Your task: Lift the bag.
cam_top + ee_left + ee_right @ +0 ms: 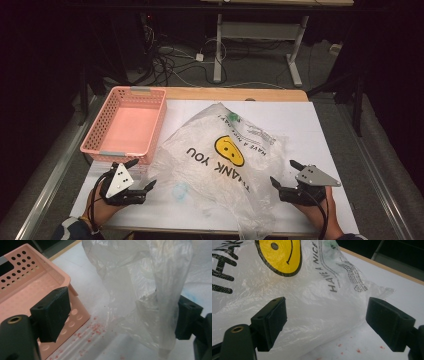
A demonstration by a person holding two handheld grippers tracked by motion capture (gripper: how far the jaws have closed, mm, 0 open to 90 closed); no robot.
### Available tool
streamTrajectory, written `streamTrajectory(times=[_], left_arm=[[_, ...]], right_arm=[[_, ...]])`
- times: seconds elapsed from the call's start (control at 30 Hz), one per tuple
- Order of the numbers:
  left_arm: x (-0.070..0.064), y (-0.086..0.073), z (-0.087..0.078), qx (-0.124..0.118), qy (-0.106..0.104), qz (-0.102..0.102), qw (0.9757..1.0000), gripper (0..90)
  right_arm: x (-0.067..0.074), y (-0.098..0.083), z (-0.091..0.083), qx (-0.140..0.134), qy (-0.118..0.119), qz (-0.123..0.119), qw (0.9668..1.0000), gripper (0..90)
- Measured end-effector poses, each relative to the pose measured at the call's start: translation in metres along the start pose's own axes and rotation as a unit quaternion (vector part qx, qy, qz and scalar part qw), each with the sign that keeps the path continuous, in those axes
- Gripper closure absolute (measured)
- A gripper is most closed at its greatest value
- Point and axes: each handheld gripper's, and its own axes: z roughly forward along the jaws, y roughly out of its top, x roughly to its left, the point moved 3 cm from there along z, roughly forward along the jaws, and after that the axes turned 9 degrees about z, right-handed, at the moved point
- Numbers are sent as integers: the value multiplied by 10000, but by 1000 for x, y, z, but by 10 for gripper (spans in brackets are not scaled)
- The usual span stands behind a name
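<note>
Basically, plastic bag (pixel 222 160) lies crumpled mid-table, right of pink basket (pixel 127 125): prob v. light, floppy, slippery. Left gripper (pixel 141 176) & right gripper (pixel 284 172) both gape wide, holding nothing. Best pinch gathered edges.

Pink perforated basket (pixel 127 125) sits at the left of the bench (pixel 320 125), on the white sheet (pixel 300 130) that covers most of it. Small reddish specks (pixel 93 328) dot the sheet beside the basket's near wall. Beyond the bench, tangled cables (pixel 170 62) lie on the floor by grey desk legs (pixel 218 47).
</note>
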Motion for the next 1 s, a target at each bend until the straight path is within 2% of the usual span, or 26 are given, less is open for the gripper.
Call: streamTrajectory(times=[0.67,1.0], left_arm=[[-1,1,2,31,-55,39,10000,151],[0,2,6,89,-59,26,9999,151]], right_arm=[[1,0,2,40,32,-122,9999,185],[-1,-2,7,108,86,-94,9999,185]])
